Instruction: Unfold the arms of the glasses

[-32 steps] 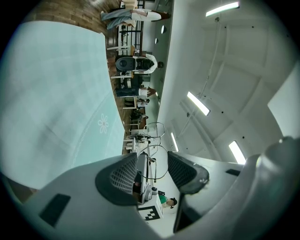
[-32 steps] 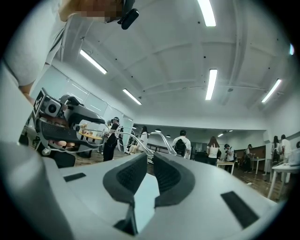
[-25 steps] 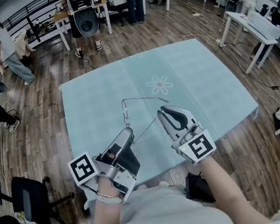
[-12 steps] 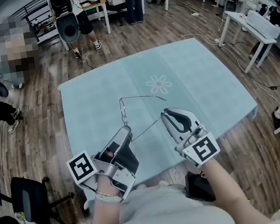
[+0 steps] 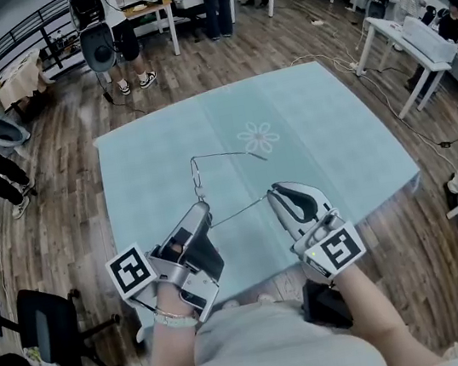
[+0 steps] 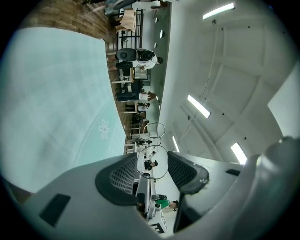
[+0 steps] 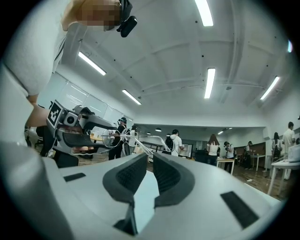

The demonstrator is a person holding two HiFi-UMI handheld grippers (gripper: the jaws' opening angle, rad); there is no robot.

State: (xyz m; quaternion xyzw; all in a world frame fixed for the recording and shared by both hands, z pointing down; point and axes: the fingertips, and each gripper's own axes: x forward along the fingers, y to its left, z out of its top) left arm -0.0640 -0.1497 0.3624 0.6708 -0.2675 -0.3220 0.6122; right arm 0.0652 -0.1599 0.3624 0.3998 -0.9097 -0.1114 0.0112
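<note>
Glasses (image 5: 197,179) are held in the air over the near part of a table spread with a pale blue cloth (image 5: 324,128). Their near lens (image 6: 152,163) is clamped between the left gripper (image 5: 202,211) pads. The near arm (image 5: 238,212) is pinched at its tip in the almost closed right gripper (image 5: 274,196). The far arm (image 5: 225,156) is swung out to the right, before the cloth's flower print (image 5: 261,138).

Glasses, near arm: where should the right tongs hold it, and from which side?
Probably near its free tip, from the person's right, pads across the thin wire. The left tongs pin the glasses by the front, so the near arm swings outward to the right; the right tongs pinch it there now.
</note>
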